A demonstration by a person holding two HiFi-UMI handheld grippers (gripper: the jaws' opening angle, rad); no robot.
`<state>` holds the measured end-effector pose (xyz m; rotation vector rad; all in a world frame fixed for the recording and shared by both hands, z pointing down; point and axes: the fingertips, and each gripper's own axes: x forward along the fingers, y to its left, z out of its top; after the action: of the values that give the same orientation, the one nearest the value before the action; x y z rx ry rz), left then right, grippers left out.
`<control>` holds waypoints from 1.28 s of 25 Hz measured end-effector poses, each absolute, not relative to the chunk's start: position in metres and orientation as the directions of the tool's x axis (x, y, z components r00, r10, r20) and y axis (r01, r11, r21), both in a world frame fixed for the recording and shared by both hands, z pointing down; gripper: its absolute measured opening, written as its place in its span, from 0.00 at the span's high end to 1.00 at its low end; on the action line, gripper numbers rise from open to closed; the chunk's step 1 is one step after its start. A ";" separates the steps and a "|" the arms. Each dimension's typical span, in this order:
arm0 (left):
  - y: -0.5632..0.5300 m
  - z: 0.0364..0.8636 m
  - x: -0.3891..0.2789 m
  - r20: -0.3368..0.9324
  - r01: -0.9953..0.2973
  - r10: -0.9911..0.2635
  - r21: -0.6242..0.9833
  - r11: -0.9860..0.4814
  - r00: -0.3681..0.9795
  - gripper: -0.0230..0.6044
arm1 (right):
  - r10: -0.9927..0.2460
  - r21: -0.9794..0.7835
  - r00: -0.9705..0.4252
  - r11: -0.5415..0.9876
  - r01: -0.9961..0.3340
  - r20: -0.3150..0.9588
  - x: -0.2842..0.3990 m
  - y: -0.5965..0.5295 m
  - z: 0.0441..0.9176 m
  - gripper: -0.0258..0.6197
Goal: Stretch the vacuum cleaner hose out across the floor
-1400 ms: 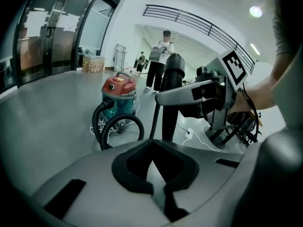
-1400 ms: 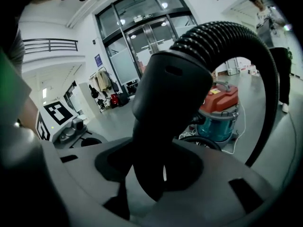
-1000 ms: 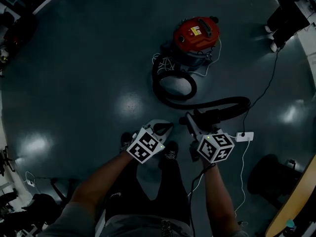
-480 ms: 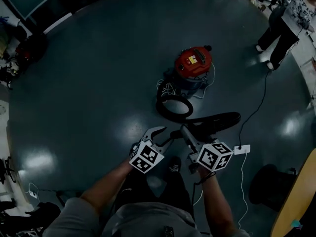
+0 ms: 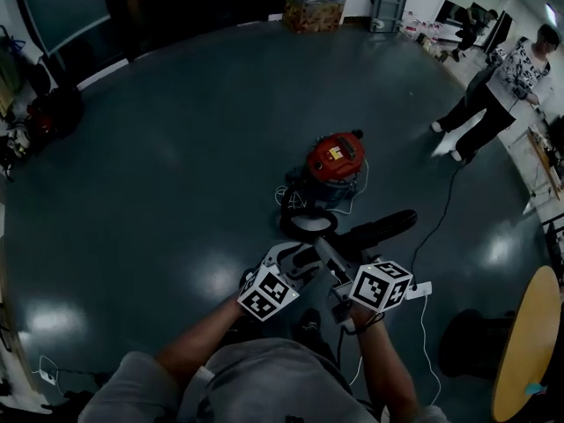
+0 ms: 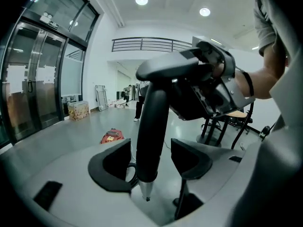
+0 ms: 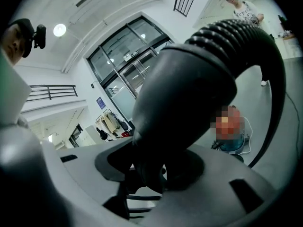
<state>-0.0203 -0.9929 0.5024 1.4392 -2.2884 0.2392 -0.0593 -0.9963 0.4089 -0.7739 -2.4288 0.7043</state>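
Note:
The red vacuum cleaner (image 5: pixel 335 159) stands on the dark floor, with its black hose (image 5: pixel 308 225) coiled in front of it and running right to a thick ribbed end (image 5: pixel 388 225). My right gripper (image 5: pixel 328 252) is shut on the hose's rigid handle (image 7: pixel 189 103), and the ribbed hose (image 7: pixel 236 37) arcs over it toward the cleaner. The handle's black tube (image 6: pixel 151 131) passes between the jaws of my left gripper (image 6: pixel 151 162). Those jaws have just been opening, and a gap shows on both sides of the tube. Both grippers are held up in front of my body.
A person (image 5: pixel 493 86) stands at the back right near a black cable (image 5: pixel 441 210). A white power strip (image 5: pixel 419 289) lies by my right side. A round wooden table (image 5: pixel 529 342) and a dark chair base (image 5: pixel 467 342) are at the right, a box (image 5: pixel 313 7) at the far wall.
Both grippers have risen with the hose end. The left jaws, shut a second ago, now stand apart around the tube. The head view has tilted up, showing more of the room.

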 end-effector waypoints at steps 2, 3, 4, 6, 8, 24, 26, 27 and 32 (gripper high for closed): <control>-0.981 0.489 -0.025 0.417 -0.892 -0.822 0.057 0.449 -0.387 0.56 | 0.636 -0.605 -0.725 0.695 0.388 0.265 -0.058 -0.979 0.386 0.71; -0.977 0.481 -0.027 0.401 -0.894 -0.828 0.047 0.446 -0.392 0.56 | 0.635 -0.611 -0.731 0.689 0.389 0.251 -0.057 -0.971 0.376 0.71; -0.972 0.473 -0.027 0.384 -0.898 -0.836 0.037 0.439 -0.393 0.56 | 0.633 -0.618 -0.737 0.684 0.387 0.239 -0.056 -0.964 0.366 0.71; -0.964 0.452 -0.026 0.343 -0.910 -0.855 0.003 0.416 -0.389 0.56 | 0.629 -0.631 -0.745 0.676 0.381 0.223 -0.052 -0.948 0.352 0.71; -0.952 0.431 -0.027 0.307 -0.912 -0.862 -0.055 0.406 -0.402 0.69 | 0.625 -0.646 -0.752 0.666 0.372 0.212 -0.048 -0.934 0.341 0.71; -0.944 0.412 -0.056 0.356 -0.905 -0.833 -0.216 0.367 -0.423 0.81 | 0.601 -0.775 -0.781 0.571 0.270 0.171 -0.028 -0.971 0.358 0.63; -0.947 0.403 -0.066 0.357 -0.902 -0.831 -0.224 0.368 -0.427 0.81 | 0.634 -0.687 -0.750 0.630 0.363 0.185 -0.013 -0.984 0.352 0.63; -0.947 0.399 -0.072 0.360 -0.902 -0.829 -0.228 0.365 -0.427 0.81 | 0.645 -0.617 -0.739 0.666 0.419 0.195 -0.009 -0.989 0.345 0.63; -0.943 0.383 -0.095 0.379 -0.900 -0.821 -0.262 0.347 -0.427 0.81 | 0.600 -0.172 -0.770 0.800 0.575 0.218 -0.020 -1.019 0.291 0.63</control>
<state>-0.0950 -0.9428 0.3833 1.5680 -2.4248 0.6516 -0.0196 -1.0189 0.2906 -0.9074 -2.7270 0.1379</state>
